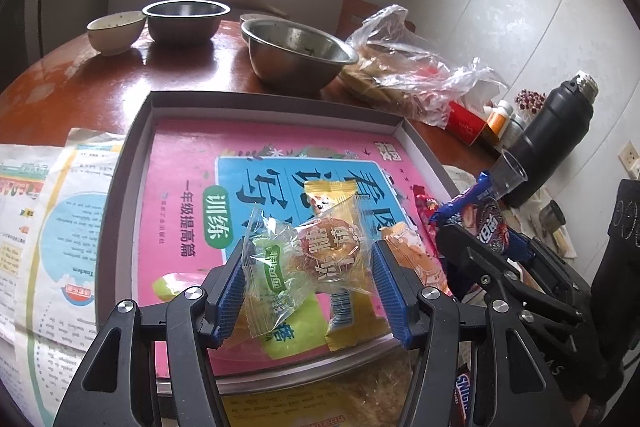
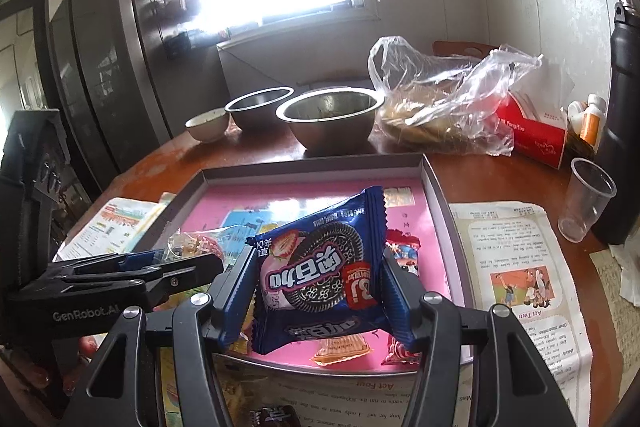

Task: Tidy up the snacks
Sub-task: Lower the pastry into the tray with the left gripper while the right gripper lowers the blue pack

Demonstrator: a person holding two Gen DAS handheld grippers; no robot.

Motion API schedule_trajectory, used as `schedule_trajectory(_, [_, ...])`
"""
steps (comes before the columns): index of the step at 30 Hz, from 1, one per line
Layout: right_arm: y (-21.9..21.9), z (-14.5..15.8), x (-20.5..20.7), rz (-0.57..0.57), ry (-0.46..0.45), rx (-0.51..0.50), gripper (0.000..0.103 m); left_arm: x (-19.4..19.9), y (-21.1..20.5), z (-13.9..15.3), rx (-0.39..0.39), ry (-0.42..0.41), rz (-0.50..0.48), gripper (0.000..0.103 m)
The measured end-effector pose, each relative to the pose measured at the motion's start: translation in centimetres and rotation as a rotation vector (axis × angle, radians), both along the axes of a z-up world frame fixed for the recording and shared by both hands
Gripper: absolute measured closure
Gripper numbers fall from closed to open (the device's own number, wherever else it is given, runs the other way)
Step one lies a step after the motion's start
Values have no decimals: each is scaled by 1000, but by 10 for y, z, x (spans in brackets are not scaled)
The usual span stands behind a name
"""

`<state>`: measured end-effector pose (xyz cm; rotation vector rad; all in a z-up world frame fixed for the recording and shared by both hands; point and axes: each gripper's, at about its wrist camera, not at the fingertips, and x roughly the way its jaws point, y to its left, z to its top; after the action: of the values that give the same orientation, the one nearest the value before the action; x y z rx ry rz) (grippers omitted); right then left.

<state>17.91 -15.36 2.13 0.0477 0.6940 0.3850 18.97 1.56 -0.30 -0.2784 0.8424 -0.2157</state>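
My left gripper [image 1: 308, 279] is shut on a clear-wrapped round pastry [image 1: 332, 247] and holds it over the grey tray [image 1: 132, 155], which is lined with a pink booklet. A green-labelled packet [image 1: 272, 279] also sits between the fingers. A yellow packet [image 1: 340, 323] and an orange packet [image 1: 416, 255] lie in the tray. My right gripper [image 2: 320, 291] is shut on a blue Oreo packet [image 2: 320, 267] above the tray's near edge [image 2: 360, 367]. The right gripper with the Oreo packet also shows in the left wrist view [image 1: 480, 227].
Two steel bowls [image 1: 296, 51] [image 1: 184, 19] and a ceramic bowl [image 1: 116, 31] stand behind the tray. A plastic bag of bread [image 2: 436, 111], a red tissue box [image 2: 532, 135], a clear cup [image 2: 586, 199] and a black flask [image 1: 552, 143] are at the right. Newspapers [image 2: 520, 287] cover the table.
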Motion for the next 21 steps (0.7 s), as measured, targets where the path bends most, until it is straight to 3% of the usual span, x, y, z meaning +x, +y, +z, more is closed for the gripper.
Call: schedule_trajectory(21, [11,-20,6,-8,59,-84,44,4,3,-7,32,10,15,42])
